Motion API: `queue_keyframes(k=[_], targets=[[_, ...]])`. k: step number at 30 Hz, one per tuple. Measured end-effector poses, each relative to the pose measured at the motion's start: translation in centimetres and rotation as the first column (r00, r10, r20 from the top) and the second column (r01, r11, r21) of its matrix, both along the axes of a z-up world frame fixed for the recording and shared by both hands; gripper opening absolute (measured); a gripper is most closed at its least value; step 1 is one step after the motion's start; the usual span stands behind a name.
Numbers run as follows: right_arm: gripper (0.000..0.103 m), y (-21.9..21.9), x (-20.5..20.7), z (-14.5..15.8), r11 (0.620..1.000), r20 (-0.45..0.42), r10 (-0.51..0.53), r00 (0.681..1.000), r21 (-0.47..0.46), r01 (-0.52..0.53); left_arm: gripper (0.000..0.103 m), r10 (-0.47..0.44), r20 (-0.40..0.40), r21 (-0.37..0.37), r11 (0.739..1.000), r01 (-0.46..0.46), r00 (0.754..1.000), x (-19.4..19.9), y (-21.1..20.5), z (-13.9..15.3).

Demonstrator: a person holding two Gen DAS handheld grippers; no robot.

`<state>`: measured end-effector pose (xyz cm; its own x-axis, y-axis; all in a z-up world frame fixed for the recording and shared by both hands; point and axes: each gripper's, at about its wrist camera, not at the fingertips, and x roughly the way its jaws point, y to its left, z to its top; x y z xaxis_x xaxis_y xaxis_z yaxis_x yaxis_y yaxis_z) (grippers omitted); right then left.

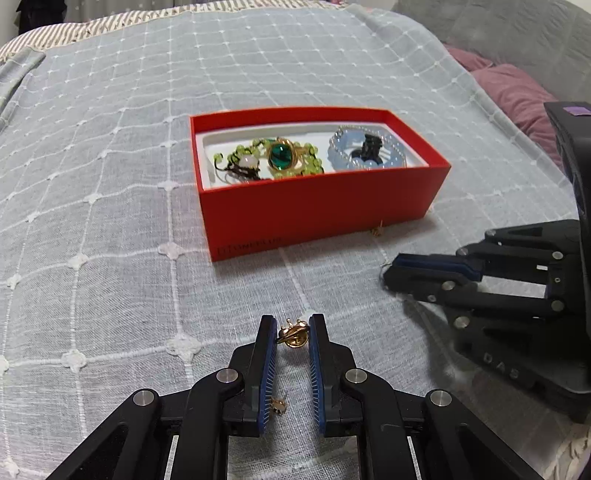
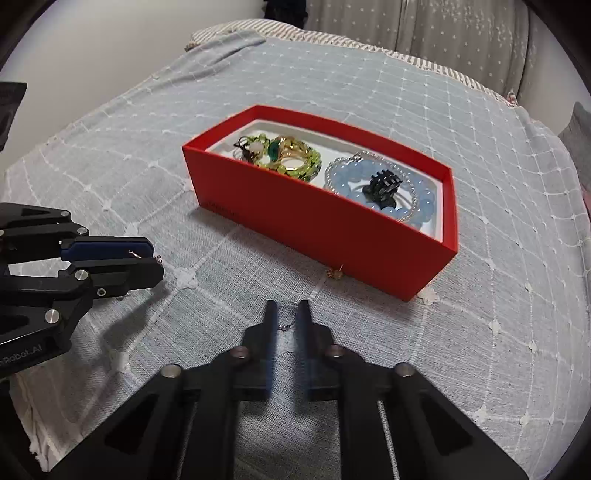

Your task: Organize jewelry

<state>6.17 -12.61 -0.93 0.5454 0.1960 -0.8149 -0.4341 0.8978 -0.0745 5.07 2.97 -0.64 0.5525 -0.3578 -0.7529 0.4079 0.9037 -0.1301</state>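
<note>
My left gripper (image 1: 293, 325) is shut on a small gold earring (image 1: 291, 333), held just above the bedspread. A second gold piece (image 1: 279, 406) lies under its fingers. In the right wrist view the left gripper (image 2: 155, 260) comes in from the left. My right gripper (image 2: 287, 308) points down at the blanket with its jaws close together; seen from the side, the right gripper (image 1: 391, 268) looks shut. A thin silvery chain (image 2: 285, 328) lies at its tips; whether it is pinched I cannot tell. The red box (image 1: 314, 210) holds green beads (image 1: 295, 170), a green-stone ring (image 1: 280, 156), a blue bead bracelet (image 1: 388, 160) and a black clip (image 1: 369, 146).
Another small gold earring (image 2: 334, 273) lies on the blanket against the red box's (image 2: 314, 229) front wall. The box stands mid-bed on a grey-blue checked bedspread (image 1: 110, 184). Purple pillows (image 1: 517, 92) lie at the right edge; a curtain (image 2: 443, 29) hangs beyond the bed.
</note>
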Motion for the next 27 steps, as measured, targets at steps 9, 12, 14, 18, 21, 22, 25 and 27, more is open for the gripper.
queue_keyframes(k=[9,12,14,18,21,22,25,27], targets=[[0.002,-1.3,0.3,2.2,0.996,0.008,-0.03,1.0,0.083,0.03,0.012,0.036,0.024,-0.048,0.998,-0.035,0.999,0.8,0.8,1.6],[0.002,-1.7,0.1,2.6,0.992,0.016,-0.016,1.0,0.128,0.014,0.012,0.035,0.024,-0.053,0.998,-0.033,0.999,0.9,0.6,1.7],[0.021,-1.6,0.1,2.1,0.99,-0.006,0.005,1.0,0.144,-0.004,0.012,0.029,0.02,-0.044,0.999,-0.028,0.999,0.8,0.4,1.5],[0.048,-0.9,0.0,0.2,0.996,-0.041,0.018,0.999,0.087,-0.014,0.012,0.015,0.01,-0.026,1.0,-0.015,1.0,0.6,0.2,1.0],[0.047,-0.3,-0.1,-0.6,0.998,-0.03,0.02,0.999,0.057,-0.018,0.012,0.01,0.007,-0.02,1.0,-0.01,1.0,0.4,0.1,0.9],[0.042,-0.2,0.0,-0.6,0.998,-0.03,0.02,0.999,0.054,-0.018,0.012,0.01,0.007,-0.019,1.0,-0.009,1.0,0.4,0.0,0.9],[0.028,0.3,-0.1,-0.6,0.998,-0.027,0.032,0.999,0.047,-0.031,0.012,0.011,0.006,-0.021,1.0,-0.011,1.0,0.5,0.0,0.8],[0.016,0.6,-0.2,-0.5,0.998,-0.03,0.044,0.999,0.046,-0.043,0.012,0.011,0.006,-0.02,1.0,-0.011,1.0,0.5,0.0,0.9]])
